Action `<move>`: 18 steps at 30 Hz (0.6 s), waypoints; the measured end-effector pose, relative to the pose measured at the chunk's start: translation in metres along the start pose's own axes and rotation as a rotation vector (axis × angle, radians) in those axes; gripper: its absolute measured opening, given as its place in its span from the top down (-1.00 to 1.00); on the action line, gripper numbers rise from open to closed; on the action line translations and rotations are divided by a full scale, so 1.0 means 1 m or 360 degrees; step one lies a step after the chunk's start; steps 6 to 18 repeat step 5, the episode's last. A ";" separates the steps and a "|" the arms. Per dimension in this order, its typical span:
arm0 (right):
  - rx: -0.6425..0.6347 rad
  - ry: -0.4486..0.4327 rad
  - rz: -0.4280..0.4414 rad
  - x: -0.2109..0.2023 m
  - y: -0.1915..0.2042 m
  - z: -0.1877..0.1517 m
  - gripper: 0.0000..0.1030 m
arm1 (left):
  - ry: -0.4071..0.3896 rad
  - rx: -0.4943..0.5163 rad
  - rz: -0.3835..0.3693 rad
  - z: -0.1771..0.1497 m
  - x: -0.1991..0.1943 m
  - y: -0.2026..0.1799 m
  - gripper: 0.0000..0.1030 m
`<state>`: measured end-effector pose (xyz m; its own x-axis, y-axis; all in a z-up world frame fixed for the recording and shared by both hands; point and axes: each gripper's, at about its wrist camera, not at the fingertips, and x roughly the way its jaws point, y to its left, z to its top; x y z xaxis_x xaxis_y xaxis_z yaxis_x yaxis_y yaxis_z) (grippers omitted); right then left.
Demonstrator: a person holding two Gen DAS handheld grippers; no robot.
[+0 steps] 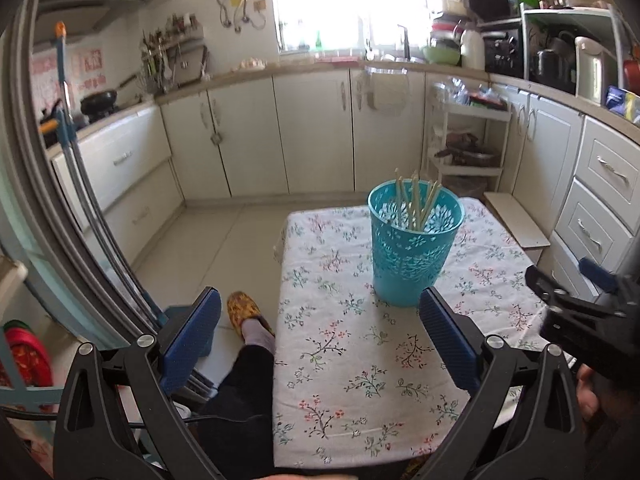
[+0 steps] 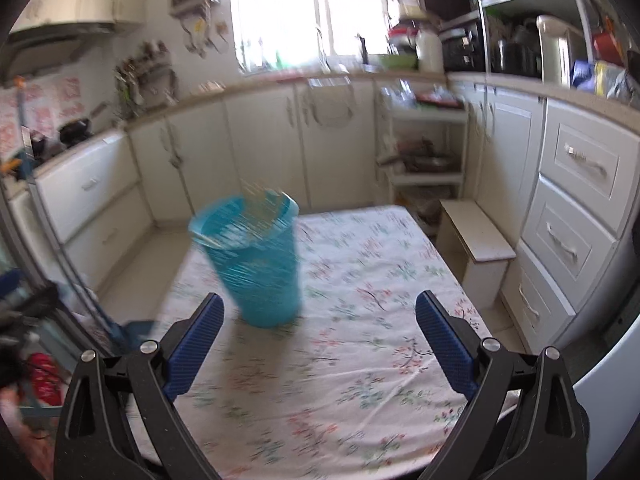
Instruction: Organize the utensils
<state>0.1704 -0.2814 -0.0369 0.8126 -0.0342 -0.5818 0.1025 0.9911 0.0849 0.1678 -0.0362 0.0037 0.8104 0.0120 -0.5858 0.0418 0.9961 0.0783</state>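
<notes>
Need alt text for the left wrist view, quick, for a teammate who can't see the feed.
A teal basket holding pale chopsticks stands upright on a table covered by a floral cloth, seen between the open left gripper. The right gripper enters at the right edge; kitchen cabinets fill the background.

Blurred teal basket [image 2: 260, 264] stands on floral tablecloth [image 2: 360, 360] beyond wide-apart, empty tongs [image 2: 320, 340].
</notes>
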 end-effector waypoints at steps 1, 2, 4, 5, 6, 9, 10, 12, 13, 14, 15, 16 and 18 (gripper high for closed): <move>-0.0008 0.0055 -0.0031 0.021 -0.006 -0.003 -0.81 | 0.0022 -0.0009 -0.0004 0.001 0.008 0.001 -0.85; -0.0012 0.0109 -0.0052 0.041 -0.011 -0.006 -0.81 | 0.0045 -0.0019 -0.0006 0.002 0.017 0.001 -0.85; -0.0001 0.0240 -0.0086 0.082 -0.025 -0.015 -0.83 | 0.0069 -0.0025 -0.0007 0.003 0.031 0.000 -0.85; 0.0015 0.0302 -0.0101 0.100 -0.032 -0.020 -0.83 | 0.0076 -0.0024 -0.0007 0.004 0.036 0.000 -0.85; 0.0015 0.0302 -0.0101 0.100 -0.032 -0.020 -0.83 | 0.0076 -0.0024 -0.0007 0.004 0.036 0.000 -0.85; 0.0015 0.0302 -0.0101 0.100 -0.032 -0.020 -0.83 | 0.0076 -0.0024 -0.0007 0.004 0.036 0.000 -0.85; 0.0015 0.0302 -0.0101 0.100 -0.032 -0.020 -0.83 | 0.0076 -0.0024 -0.0007 0.004 0.036 0.000 -0.85; 0.0015 0.0302 -0.0101 0.100 -0.032 -0.020 -0.83 | 0.0076 -0.0024 -0.0007 0.004 0.036 0.000 -0.85; 0.0015 0.0302 -0.0101 0.100 -0.032 -0.020 -0.83 | 0.0076 -0.0024 -0.0007 0.004 0.036 0.000 -0.85; 0.0015 0.0302 -0.0101 0.100 -0.032 -0.020 -0.83 | 0.0076 -0.0024 -0.0007 0.004 0.036 0.000 -0.85; 0.0015 0.0302 -0.0101 0.100 -0.032 -0.020 -0.83 | 0.0076 -0.0024 -0.0007 0.004 0.036 0.000 -0.85; 0.0015 0.0302 -0.0101 0.100 -0.032 -0.020 -0.83 | 0.0076 -0.0024 -0.0007 0.004 0.036 0.000 -0.85; 0.0015 0.0302 -0.0101 0.100 -0.032 -0.020 -0.83 | 0.0076 -0.0024 -0.0007 0.004 0.036 0.000 -0.85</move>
